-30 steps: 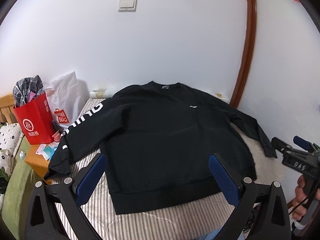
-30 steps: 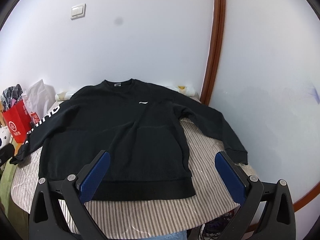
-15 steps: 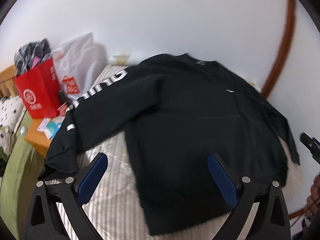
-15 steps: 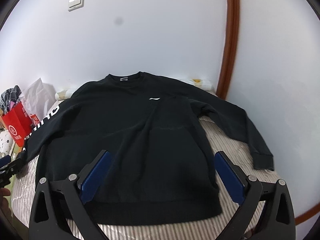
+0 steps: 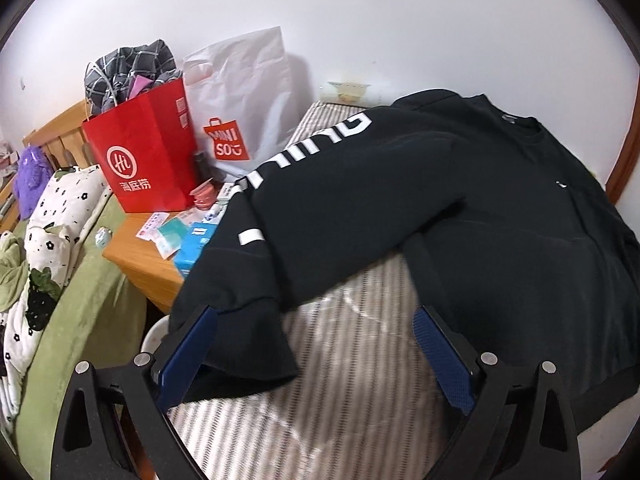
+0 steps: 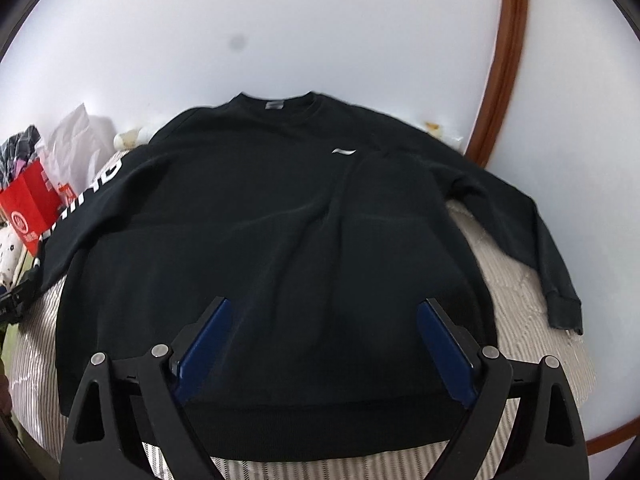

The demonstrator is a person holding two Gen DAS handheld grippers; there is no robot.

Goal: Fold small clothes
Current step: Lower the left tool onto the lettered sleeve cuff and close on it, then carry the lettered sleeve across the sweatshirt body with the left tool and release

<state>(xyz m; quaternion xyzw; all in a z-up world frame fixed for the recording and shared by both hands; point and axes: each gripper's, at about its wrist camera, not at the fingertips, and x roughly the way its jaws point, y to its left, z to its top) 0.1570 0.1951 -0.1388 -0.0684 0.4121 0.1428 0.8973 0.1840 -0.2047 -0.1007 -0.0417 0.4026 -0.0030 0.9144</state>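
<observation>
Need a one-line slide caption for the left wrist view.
Open left tongs approach the lettered sleeve cuff of a black sweatshirt.

The left gripper (image 5: 316, 354) is lower and further to the left than a second ago, now just above the cuff (image 5: 240, 344) of the lettered sleeve, where earlier it framed the sweater's (image 6: 280, 232) hem. The right gripper (image 6: 324, 350) has also dropped closer, over the lower body of the sweater, and its jaws are closing slightly, with nothing pressed between them.
</observation>
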